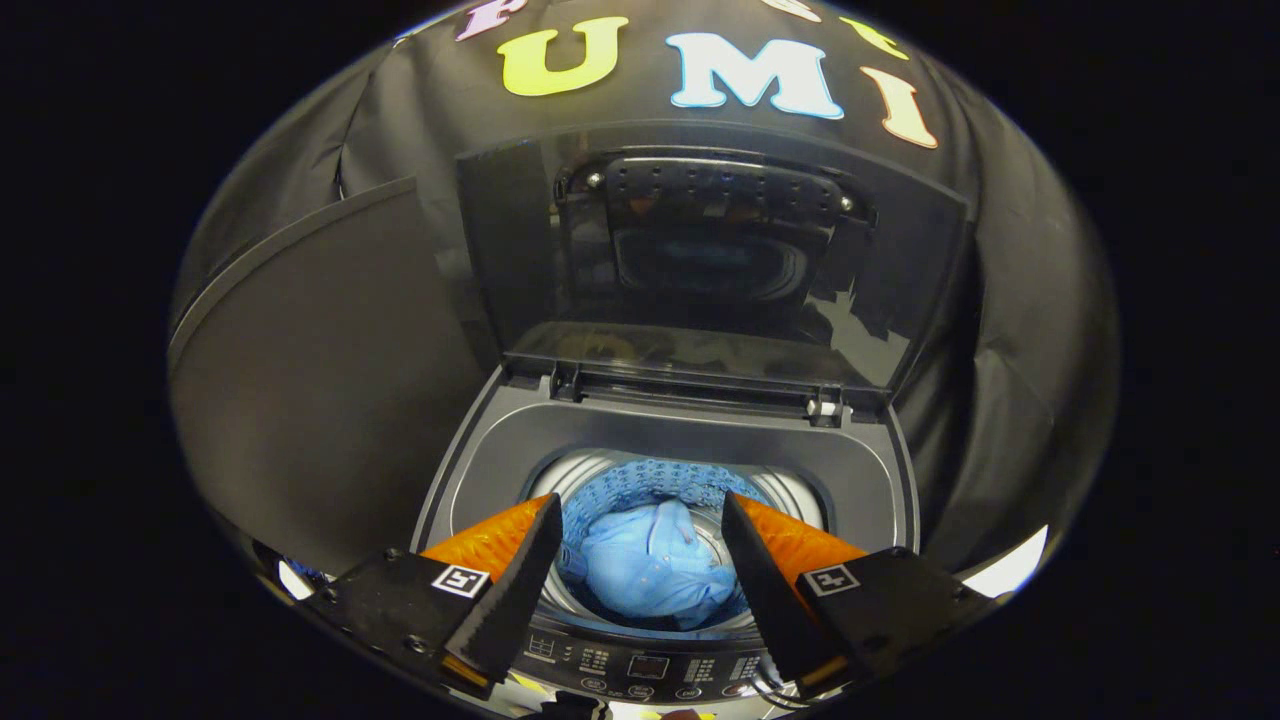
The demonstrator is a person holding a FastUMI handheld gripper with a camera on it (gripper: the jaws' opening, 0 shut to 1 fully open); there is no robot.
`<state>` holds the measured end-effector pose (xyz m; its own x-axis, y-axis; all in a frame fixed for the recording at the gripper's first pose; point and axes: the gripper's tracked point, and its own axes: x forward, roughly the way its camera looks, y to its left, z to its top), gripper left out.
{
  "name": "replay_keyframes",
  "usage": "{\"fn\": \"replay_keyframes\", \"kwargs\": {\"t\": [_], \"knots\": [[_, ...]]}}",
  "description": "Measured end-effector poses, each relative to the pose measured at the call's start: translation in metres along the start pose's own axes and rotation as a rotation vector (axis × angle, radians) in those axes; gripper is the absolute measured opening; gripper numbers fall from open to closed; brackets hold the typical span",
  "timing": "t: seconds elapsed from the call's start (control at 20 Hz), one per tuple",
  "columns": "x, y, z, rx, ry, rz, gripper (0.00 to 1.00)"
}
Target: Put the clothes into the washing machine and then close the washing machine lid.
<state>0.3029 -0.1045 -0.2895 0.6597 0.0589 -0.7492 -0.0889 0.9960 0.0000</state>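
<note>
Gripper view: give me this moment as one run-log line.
tool: open, empty, above drum | light blue cloth garment: inside drum | dark glossy washing machine lid: raised | left: close lid

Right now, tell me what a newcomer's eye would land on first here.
The blue shirt lying down in the drum of the washer stands out first, seen between the spread fingers of the open tool, which holds nothing. Next is the dark lid, standing open and upright behind the drum. The control panel sits at the near edge, just under the fingers.
</note>
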Motion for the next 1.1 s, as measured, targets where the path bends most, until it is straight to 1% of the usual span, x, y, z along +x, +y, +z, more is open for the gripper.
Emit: {"fn": "replay_keyframes", "kwargs": {"t": [0.25,0.5,0.7,0.85,1.1], "knots": [[-0.024,-0.004,0.041,0.030,-0.167,-0.013,0.98],[-0.051,-0.010,0.092,0.018,-0.354,-0.026,0.98],[-0.073,-0.015,0.132,0.015,-0.471,-0.041,0.98],[-0.081,-0.017,0.163,0.006,-0.533,-0.043,0.97],[-0.079,-0.024,0.206,0.001,-0.587,-0.051,0.98]]}}
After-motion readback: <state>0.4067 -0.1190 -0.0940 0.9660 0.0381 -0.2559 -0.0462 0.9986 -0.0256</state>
